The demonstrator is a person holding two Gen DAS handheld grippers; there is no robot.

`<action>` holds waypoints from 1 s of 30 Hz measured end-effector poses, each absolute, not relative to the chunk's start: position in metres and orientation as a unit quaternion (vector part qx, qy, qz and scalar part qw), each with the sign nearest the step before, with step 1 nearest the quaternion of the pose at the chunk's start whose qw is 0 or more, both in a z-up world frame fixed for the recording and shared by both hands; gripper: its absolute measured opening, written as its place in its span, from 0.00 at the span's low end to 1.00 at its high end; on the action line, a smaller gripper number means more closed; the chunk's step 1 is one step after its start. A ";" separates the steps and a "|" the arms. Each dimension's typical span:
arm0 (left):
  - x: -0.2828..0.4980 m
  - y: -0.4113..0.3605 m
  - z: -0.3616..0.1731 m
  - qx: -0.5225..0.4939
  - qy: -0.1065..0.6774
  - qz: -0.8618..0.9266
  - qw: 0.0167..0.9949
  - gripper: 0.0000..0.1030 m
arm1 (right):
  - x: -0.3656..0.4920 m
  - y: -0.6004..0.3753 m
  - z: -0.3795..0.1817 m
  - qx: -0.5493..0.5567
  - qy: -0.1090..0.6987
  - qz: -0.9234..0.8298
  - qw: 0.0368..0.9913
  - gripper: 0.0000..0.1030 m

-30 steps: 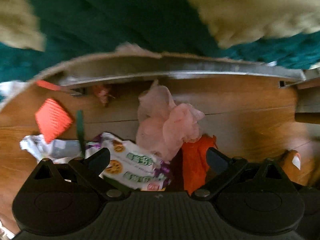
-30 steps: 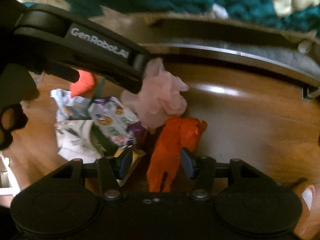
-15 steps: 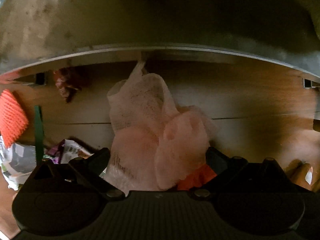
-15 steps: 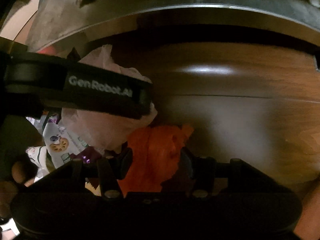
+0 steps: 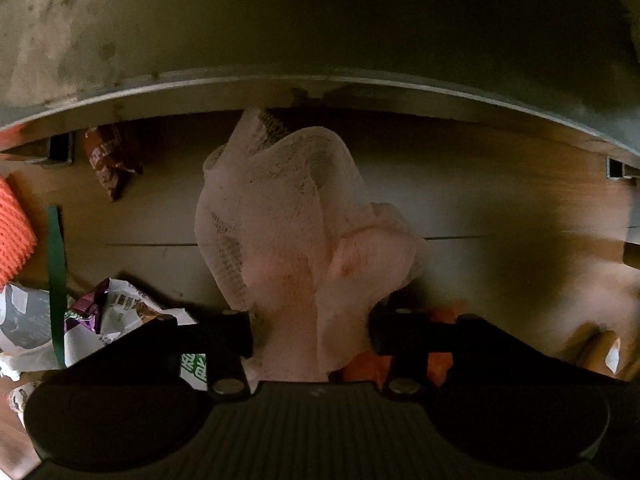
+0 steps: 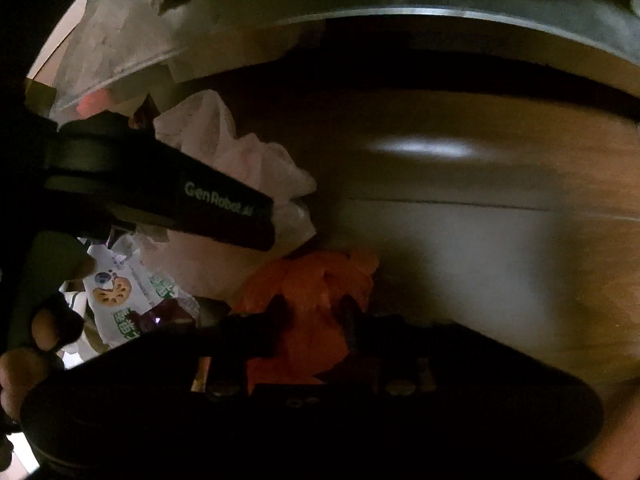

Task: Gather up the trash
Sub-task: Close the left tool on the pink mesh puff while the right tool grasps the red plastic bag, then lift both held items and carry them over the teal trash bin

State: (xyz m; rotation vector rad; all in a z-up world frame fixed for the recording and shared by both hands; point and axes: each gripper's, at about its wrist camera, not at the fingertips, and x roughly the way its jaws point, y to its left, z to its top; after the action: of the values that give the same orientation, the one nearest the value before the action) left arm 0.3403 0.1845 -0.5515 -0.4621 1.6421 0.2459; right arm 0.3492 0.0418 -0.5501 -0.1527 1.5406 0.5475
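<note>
Left tongs (image 5: 311, 330) clamped on the pink mesh wad (image 5: 296, 232); fingers press into its lower part from both sides, and the rest of the wad billows up ahead of them.

Right tongs (image 6: 312, 316) clamped on the orange wad (image 6: 316, 280), just right of the pink mesh (image 6: 240, 152) and partly tucked under it. In the left view only scraps of orange (image 5: 438, 360) show behind the right finger.

Both wads sit on the wood floor (image 5: 500, 208), close to a metal rail (image 5: 360, 84) that spans the top of both views. Area under the rail is dark.

Other trash, left of the tongs in the left view:
- crumpled cookie wrapper (image 5: 120, 312), white/purple/green, touching the left finger's base; same wrapper (image 6: 120, 292) visible in the right view
- green strap (image 5: 56, 276) lying across the wrapper pile
- orange ribbed piece (image 5: 14, 236) at the frame edge
- brown wrapper (image 5: 110, 160) near the rail, well apart from the pile

Right view: left gripper body (image 6: 160, 188) with "GenRobot.AI" lettering crosses in front of the pink mesh. Person's left hand (image 6: 32, 344) at the lower left edge.

Can't tell whether either wad is lifted off the floor.
</note>
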 end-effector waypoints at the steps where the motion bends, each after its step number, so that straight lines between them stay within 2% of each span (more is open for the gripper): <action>1: 0.337 0.186 -0.550 -0.204 0.723 0.106 0.652 0.42 | 0.346 0.042 -0.543 -0.070 0.683 0.242 0.685 0.27; 8: 0.325 0.170 -0.512 -0.206 0.722 0.105 0.652 0.42 | 0.345 0.021 -0.487 -0.090 0.665 0.221 0.707 0.27; 14: 0.309 0.152 -0.450 -0.198 0.705 0.099 0.673 0.42 | 0.346 -0.005 -0.417 -0.081 0.640 0.201 0.737 0.27; 30: 0.244 0.084 -0.211 -0.175 0.582 0.069 0.791 0.42 | 0.273 -0.072 -0.191 -0.054 0.496 0.223 0.837 0.27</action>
State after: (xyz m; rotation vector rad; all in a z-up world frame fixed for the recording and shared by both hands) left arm 0.2440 0.0843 -0.2107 -0.3774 1.2513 0.1483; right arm 0.2733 -0.0724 -0.1909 -0.1149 1.0492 0.4725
